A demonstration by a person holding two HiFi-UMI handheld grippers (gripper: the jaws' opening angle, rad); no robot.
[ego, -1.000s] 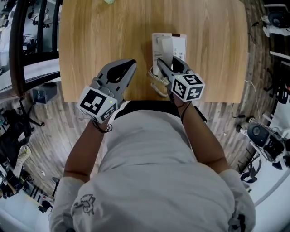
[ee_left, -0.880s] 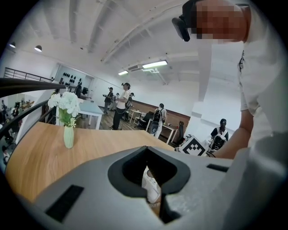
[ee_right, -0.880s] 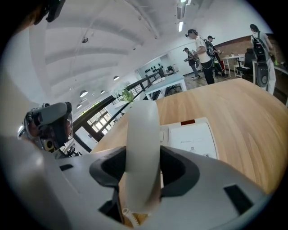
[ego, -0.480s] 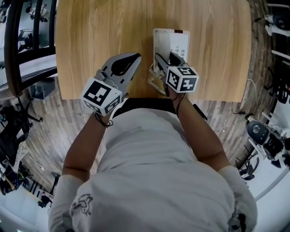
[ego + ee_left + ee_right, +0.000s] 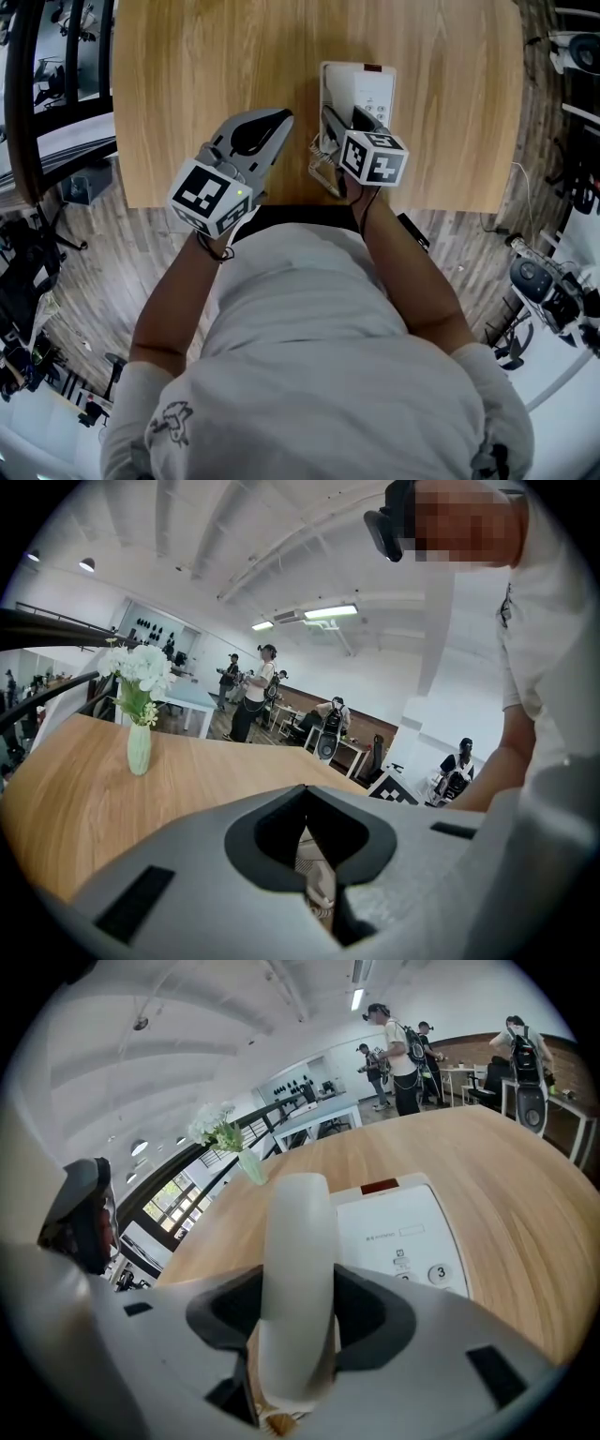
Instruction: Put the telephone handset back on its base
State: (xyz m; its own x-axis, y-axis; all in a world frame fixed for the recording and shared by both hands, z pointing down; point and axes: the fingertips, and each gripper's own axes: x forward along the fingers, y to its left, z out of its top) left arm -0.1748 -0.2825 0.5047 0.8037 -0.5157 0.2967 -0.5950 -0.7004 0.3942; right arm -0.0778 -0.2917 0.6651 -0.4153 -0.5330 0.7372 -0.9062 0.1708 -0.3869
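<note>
White handset (image 5: 298, 1241) sits clamped lengthwise in our right gripper (image 5: 345, 119), over the left side of the telephone base (image 5: 403, 1232) on the wooden table (image 5: 187, 75). Our left gripper (image 5: 277, 122) hovers alongside, jaws closed on nothing, both forearms reaching forward.
</note>
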